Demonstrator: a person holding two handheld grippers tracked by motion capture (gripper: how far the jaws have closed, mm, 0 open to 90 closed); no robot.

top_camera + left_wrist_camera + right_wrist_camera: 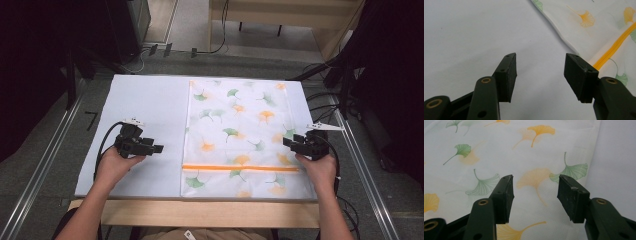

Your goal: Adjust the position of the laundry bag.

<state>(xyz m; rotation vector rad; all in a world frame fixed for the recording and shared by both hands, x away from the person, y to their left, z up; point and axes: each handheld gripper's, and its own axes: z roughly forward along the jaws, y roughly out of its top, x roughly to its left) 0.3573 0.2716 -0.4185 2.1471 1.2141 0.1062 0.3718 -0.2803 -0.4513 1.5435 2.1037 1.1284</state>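
cloth bag (240, 135) | white, green and orange ginkgo-leaf print, orange zip stripe near its 6 o'clock end | flat, unfolded | long axis 12-to-6, on table's 3 o'clock half

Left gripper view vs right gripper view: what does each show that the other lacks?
Left gripper view: the cloth's orange stripe, the cloth's white hemmed edge, and mostly bare white table cover under the open left gripper. Right gripper view: the open right gripper over the cloth, a green leaf print beyond it. Both: the ginkgo-print cloth, nothing between the jaws.
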